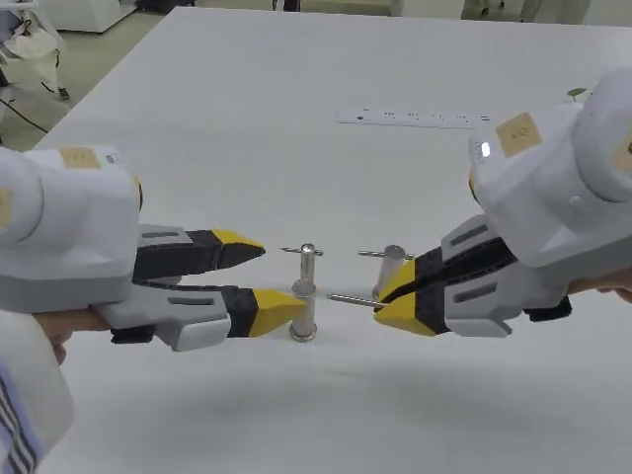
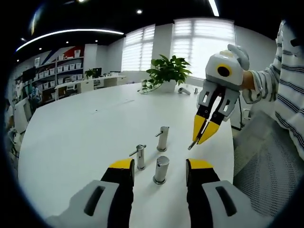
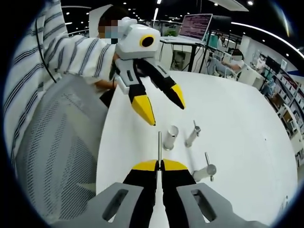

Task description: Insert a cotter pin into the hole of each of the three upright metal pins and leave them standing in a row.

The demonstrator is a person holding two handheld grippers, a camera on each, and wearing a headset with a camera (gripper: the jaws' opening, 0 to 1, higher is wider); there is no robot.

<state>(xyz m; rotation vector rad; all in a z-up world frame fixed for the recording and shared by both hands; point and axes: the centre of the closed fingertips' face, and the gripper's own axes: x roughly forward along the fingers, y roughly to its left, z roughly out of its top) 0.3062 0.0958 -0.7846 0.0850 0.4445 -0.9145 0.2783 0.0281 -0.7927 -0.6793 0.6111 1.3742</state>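
A: Nearest is the left gripper (image 1: pixel 279 275), white body with black-and-yellow jaws spread wide. The bare upright steel pin (image 1: pixel 303 314) stands between its tips. The lower tip is right at the pin; can't tell if it touches.

B: Right side?

A: The right gripper (image 1: pixel 383 302) has its jaws pressed together, pinching a thin steel cotter pin (image 1: pixel 351 298). It's held roughly level, with the free end aimed at the bare pin and just short of it.

B: Behind that?

A: The second upright steel pin (image 1: pixel 308 265) is just behind the bare one, with a fitted cotter pin (image 1: pixel 292 251) through its head. The third upright steel pin (image 1: pixel 393 267) stands off to the right by the right gripper, fitted likewise. Beyond them is the white tabletop (image 1: pixel 247 118), with a white strip with dark marks (image 1: pixel 415 118) at the far end.

B: Progress?

A: Looks like two of three done. The last insertion isn't made yet. Left to do: line the tip up with the hole and push it through. The three stand as a loose cluster rather than a clean line, so they probably need straightening after.
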